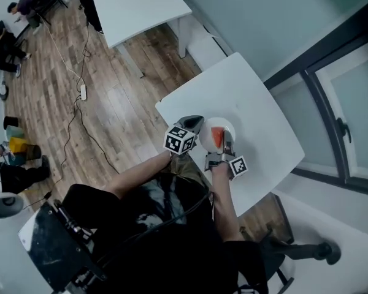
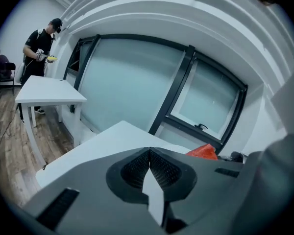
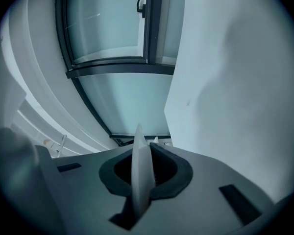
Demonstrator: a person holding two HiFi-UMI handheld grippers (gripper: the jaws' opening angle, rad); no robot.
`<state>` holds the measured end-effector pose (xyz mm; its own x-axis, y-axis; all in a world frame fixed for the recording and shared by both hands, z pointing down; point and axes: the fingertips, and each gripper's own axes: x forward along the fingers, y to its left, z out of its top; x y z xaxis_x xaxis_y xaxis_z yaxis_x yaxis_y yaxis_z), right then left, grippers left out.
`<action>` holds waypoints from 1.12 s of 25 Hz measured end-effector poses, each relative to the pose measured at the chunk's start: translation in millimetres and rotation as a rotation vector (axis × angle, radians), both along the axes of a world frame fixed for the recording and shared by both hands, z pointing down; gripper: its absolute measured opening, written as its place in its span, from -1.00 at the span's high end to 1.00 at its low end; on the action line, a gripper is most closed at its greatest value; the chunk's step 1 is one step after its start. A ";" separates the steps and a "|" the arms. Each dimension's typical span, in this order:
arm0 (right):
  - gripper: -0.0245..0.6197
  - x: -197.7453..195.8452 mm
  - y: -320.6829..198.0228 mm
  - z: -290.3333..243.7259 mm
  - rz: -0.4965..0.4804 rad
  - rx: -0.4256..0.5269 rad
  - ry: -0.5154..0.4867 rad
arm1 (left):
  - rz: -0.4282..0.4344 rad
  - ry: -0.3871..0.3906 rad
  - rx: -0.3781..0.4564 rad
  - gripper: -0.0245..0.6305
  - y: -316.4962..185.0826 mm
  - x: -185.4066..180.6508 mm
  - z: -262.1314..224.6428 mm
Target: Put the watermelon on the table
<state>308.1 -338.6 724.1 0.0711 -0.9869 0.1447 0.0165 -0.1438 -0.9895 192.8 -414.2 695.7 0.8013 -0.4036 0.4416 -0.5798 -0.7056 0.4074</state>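
Observation:
A red watermelon slice (image 1: 217, 137) lies on a small white plate (image 1: 224, 125) over the near part of the white table (image 1: 257, 115). My left gripper (image 1: 197, 126) is at the plate's left rim, my right gripper (image 1: 226, 144) at its near rim. In the left gripper view the jaws (image 2: 149, 151) are shut with a white sliver of plate (image 2: 154, 192) between them, and the slice (image 2: 203, 152) shows to the right. The right gripper (image 3: 139, 143) is shut on the plate's rim (image 3: 139, 175), seen edge-on. I cannot tell whether the plate touches the table.
A second white table (image 1: 138, 5) stands farther off on the wooden floor, where a cable and power strip (image 1: 83, 90) lie. A dark-framed window (image 1: 331, 103) runs past the table's far side. A chair base (image 1: 306, 250) is near my right. A person (image 2: 39, 48) stands by the far table.

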 end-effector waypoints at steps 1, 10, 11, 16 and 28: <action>0.84 9.5 -6.5 9.7 -0.003 -0.010 0.003 | -0.011 -0.017 -0.024 0.91 -6.3 6.4 11.3; 0.84 64.6 -63.7 92.4 0.023 -0.187 0.079 | -0.025 -0.088 -0.165 0.91 -49.3 39.1 56.4; 0.84 69.7 -69.4 100.6 0.031 -0.204 0.084 | -0.005 -0.104 -0.164 0.91 -53.9 43.5 59.8; 0.84 97.3 -88.7 128.8 0.044 -0.343 0.182 | 0.080 -0.151 -0.170 0.91 -63.0 58.2 68.0; 0.50 137.7 -110.5 130.3 -0.257 -0.767 0.748 | 0.090 -0.095 -0.258 0.91 -74.7 53.3 61.4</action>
<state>445.8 -449.0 854.4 0.2016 -0.6514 0.7315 -0.6678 -0.6377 -0.3838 246.1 -488.9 757.1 0.7789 -0.1970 0.5954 -0.5638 -0.6358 0.5272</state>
